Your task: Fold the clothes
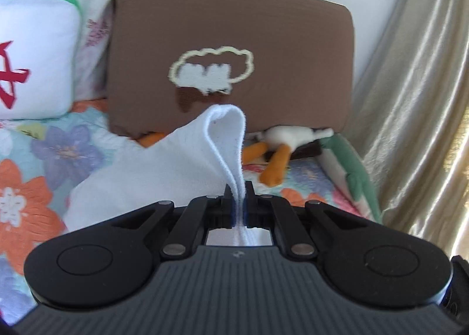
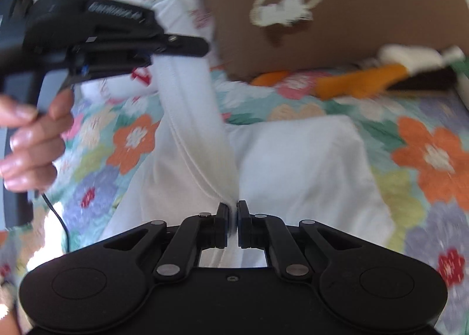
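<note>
Both grippers are clamped on the same white garment [image 2: 293,165], which lies partly spread on the flowered quilt [image 2: 425,156] of the bed. The left gripper [image 1: 238,203] pinches a doubled fold of its ribbed hem, which loops up out of the jaws; the right gripper [image 2: 232,217] is clenched on a thin seam edge nearer the person. Seen from the right wrist, the left tool is held up off the bed by a bare hand [image 2: 32,141], so a band of cloth hangs taut between the two grips; I take it the edge is being lifted and stretched to square it for a fold. A brown cushion [image 1: 228,42] and a stuffed toy with orange legs [image 1: 275,156] sit beyond, well clear. No basket, box or drawer shows anywhere
</note>
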Tool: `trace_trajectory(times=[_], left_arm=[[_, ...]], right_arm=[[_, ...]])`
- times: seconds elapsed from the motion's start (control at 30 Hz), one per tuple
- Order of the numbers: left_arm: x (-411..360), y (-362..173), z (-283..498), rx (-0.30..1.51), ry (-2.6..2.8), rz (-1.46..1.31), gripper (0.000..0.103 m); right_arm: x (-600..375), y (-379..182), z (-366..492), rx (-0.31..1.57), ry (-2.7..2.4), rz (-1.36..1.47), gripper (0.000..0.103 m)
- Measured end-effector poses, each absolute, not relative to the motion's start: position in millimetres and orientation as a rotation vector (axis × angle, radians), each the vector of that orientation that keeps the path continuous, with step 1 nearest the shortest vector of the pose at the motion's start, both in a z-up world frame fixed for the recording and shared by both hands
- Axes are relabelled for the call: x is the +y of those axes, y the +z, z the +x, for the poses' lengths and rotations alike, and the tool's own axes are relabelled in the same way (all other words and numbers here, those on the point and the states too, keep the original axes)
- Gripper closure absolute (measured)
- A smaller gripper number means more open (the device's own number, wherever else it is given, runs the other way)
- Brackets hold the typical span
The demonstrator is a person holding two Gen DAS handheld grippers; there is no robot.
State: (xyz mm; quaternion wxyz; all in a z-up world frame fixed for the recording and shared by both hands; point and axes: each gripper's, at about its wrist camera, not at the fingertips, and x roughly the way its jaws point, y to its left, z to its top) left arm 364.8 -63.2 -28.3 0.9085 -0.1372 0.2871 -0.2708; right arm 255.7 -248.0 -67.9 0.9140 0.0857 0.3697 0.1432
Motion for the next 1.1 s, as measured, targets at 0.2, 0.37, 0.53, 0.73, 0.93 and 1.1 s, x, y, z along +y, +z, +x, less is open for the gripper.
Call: trace_trajectory(times=[0.2, 0.37, 0.53, 0.73, 0.93, 1.1], left_arm=[[-124, -29, 368, 0.589, -0.594, -0.221, 0.098], [-154, -40, 380, 0.637, -0.578, -0.188, 0.098], [-171, -66, 403, 0.727, -0.545, -0.193, 0.098], [-192, -106, 415, 0.808, -0.512, -0.156, 0.098], [-202, -132, 421, 0.882, -0.474, -0.152, 0.097], [-185, -121, 413, 0.943, -0.481, -0.194, 0.048]], right_arm=[[-291, -73, 260, 0.807, 0.227, 0.319, 0.097], [-302, -81, 267, 0.846, 0.177, 0.334, 0.097], [-312, -94, 276, 0.89, 0.144, 0.354, 0.097], [-320, -115, 286, 0.973, 0.114, 0.389, 0.097], [-322, -122, 290, 0.994, 0.117, 0.403, 0.097], [-327, -130, 293, 1.001, 0.123, 0.421, 0.097]])
